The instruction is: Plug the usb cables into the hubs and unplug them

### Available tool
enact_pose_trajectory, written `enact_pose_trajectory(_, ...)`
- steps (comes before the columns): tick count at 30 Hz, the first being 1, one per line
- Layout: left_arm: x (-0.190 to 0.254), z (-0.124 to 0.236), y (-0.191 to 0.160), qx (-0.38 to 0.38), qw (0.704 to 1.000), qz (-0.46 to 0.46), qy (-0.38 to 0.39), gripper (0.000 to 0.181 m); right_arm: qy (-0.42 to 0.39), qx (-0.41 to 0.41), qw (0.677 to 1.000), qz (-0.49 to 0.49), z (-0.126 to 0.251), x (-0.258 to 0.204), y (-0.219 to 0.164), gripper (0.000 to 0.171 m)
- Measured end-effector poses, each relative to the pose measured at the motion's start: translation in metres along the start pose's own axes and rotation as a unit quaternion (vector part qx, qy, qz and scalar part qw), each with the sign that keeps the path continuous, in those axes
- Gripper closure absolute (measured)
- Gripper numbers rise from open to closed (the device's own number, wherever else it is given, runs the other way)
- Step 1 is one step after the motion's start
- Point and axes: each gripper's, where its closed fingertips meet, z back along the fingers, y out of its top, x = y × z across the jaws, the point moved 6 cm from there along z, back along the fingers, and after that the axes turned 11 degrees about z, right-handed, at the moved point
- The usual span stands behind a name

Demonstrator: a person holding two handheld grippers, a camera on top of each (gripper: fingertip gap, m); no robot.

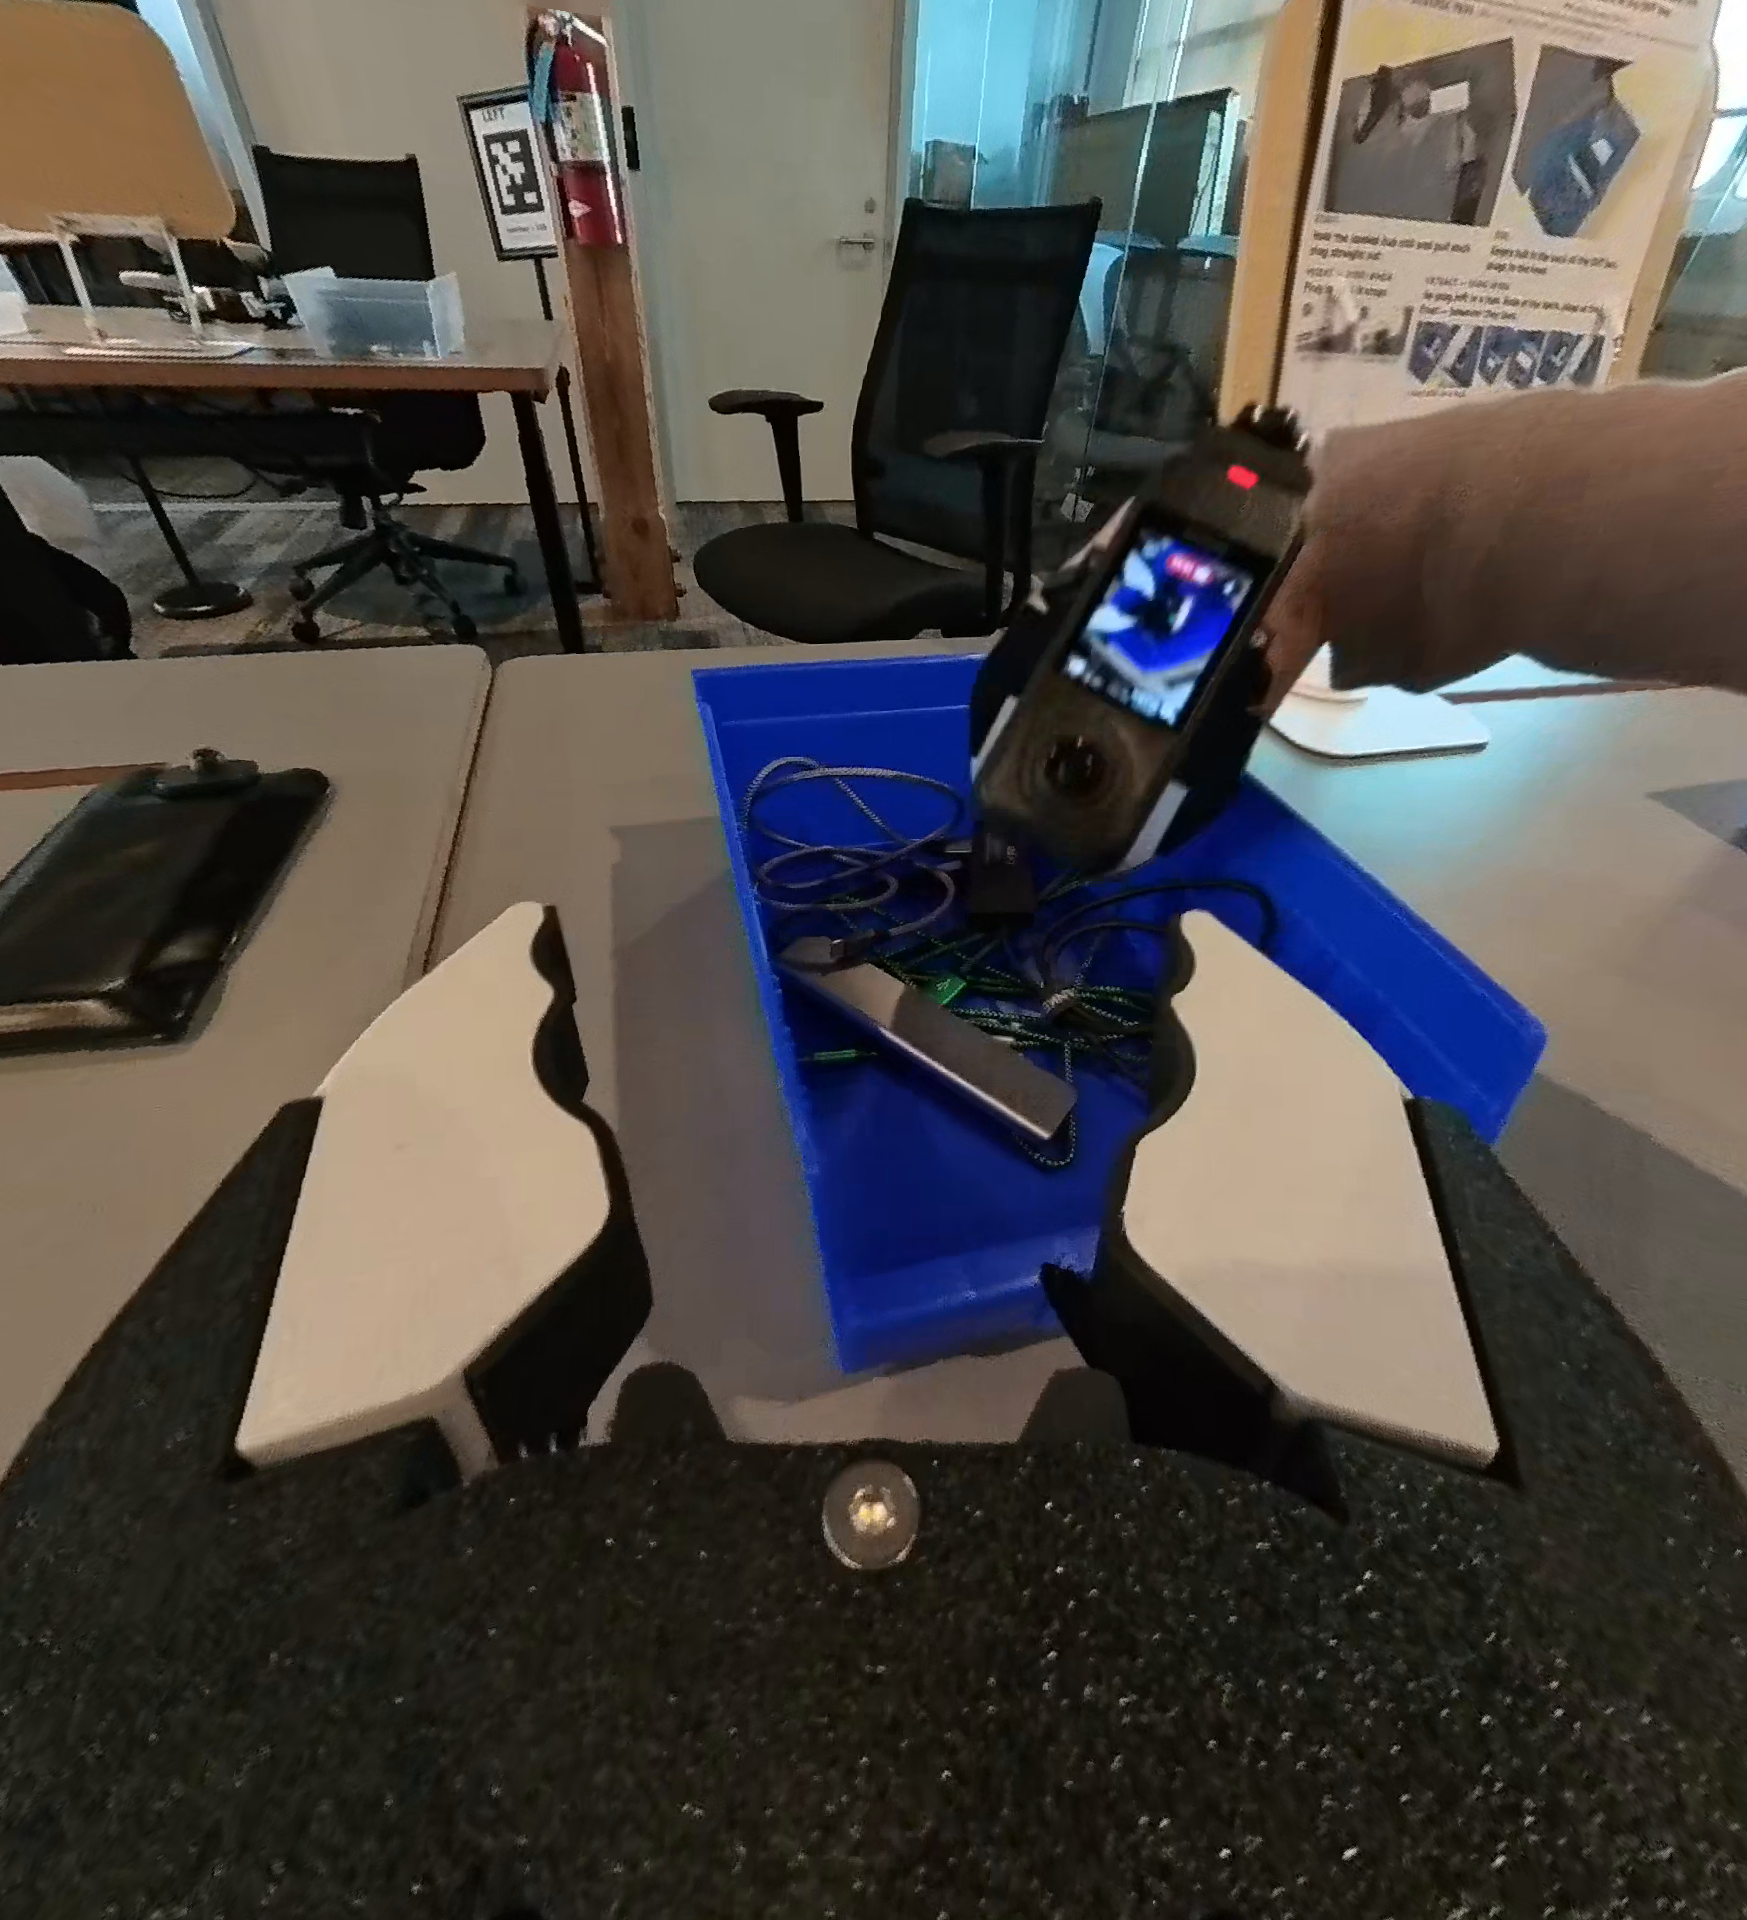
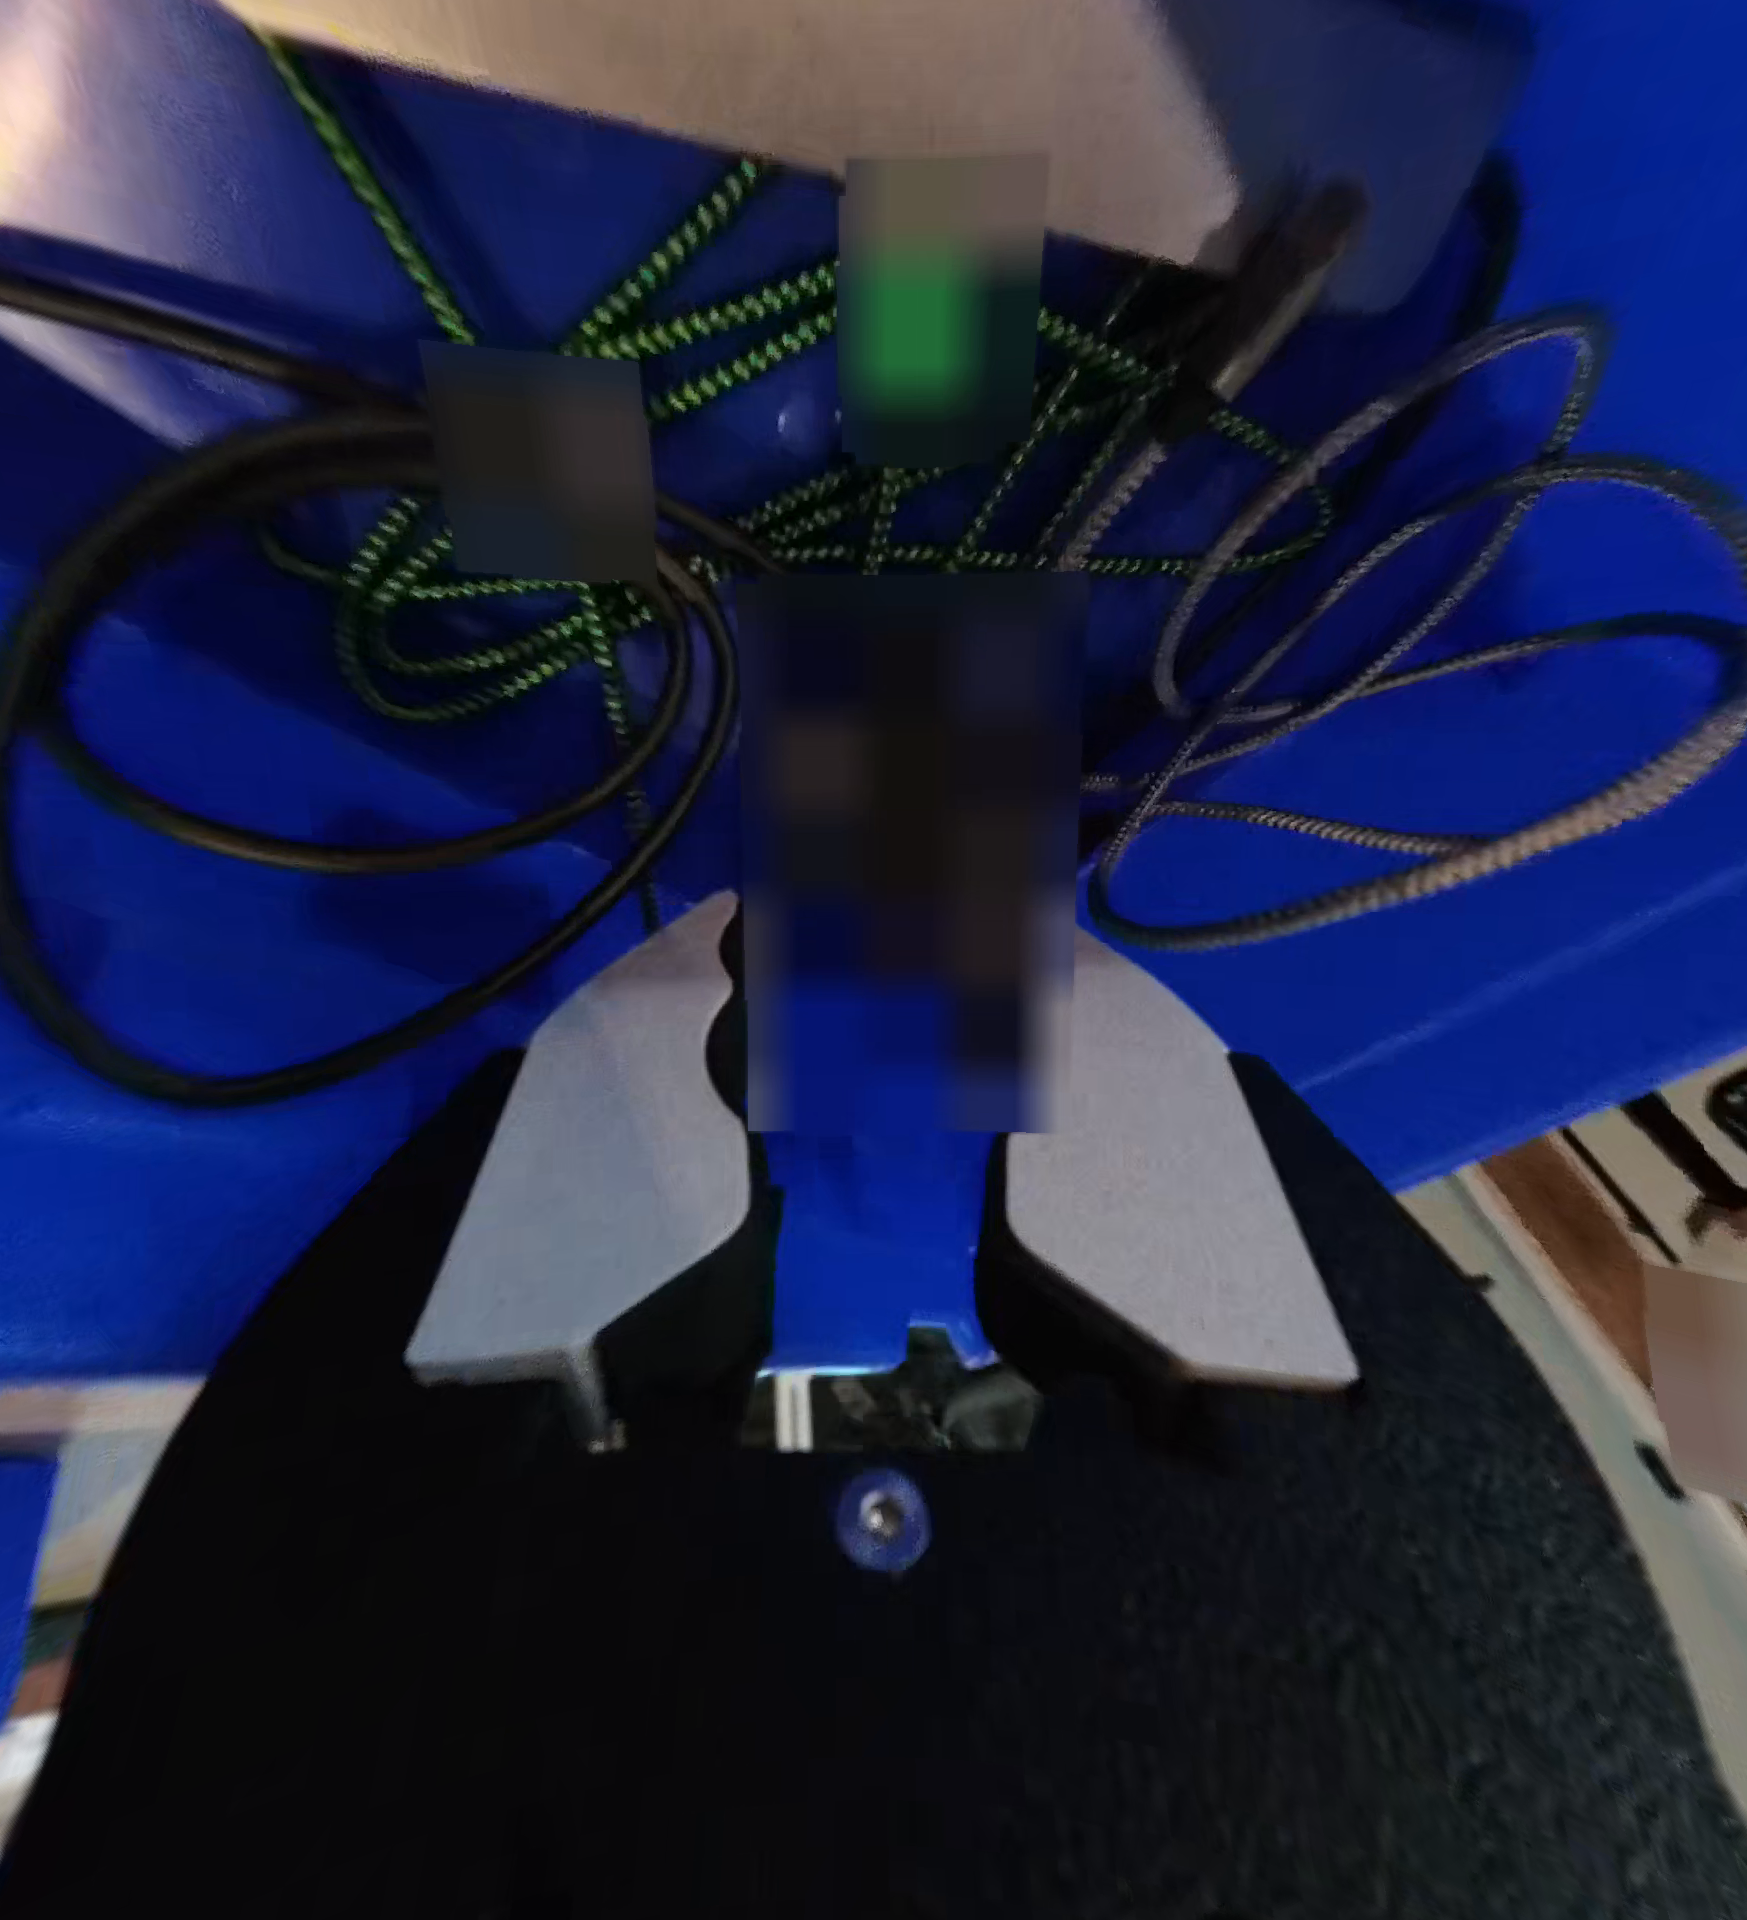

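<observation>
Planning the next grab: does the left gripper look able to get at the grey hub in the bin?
Probably yes. The left gripper is open and points at the grey hub, which lies bare on top in the blue bin. The right gripper works farther back, off that path.

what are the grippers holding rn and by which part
Left gripper holds nothing. Right gripper is closed around a small black hub in the blue bin; the exact grip spot is hidden.
</observation>
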Motion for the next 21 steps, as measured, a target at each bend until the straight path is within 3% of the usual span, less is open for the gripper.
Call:
enact_pose_trajectory(5, 0.000, 0.004, 0.004, 0.010, 1.000, 0.004, -0.006, 0.076, -0.014, -0.043, 0.998, 0.037, -0.026, 0.009, 0.006, 0.124)
enact_pose_trajectory(10, 0.000, 0.006, 0.006, 0.016, 1.000, 0.007, -0.010, 0.076, -0.039, -0.078, 0.995, 0.052, -0.033, 0.008, 0.008, 0.136)
enact_pose_trajectory(16, 0.007, 0.005, 0.008, 0.012, 1.000, -0.002, -0.014, 0.075, -0.102, -0.059, 0.993, 0.009, -0.011, 0.011, -0.003, 0.137)
enact_pose_trajectory(21, 0.014, 0.001, 0.008, 0.010, 1.000, -0.019, -0.015, 0.075, -0.186, 0.007, 0.982, -0.040, 0.030, 0.010, -0.011, 0.138)
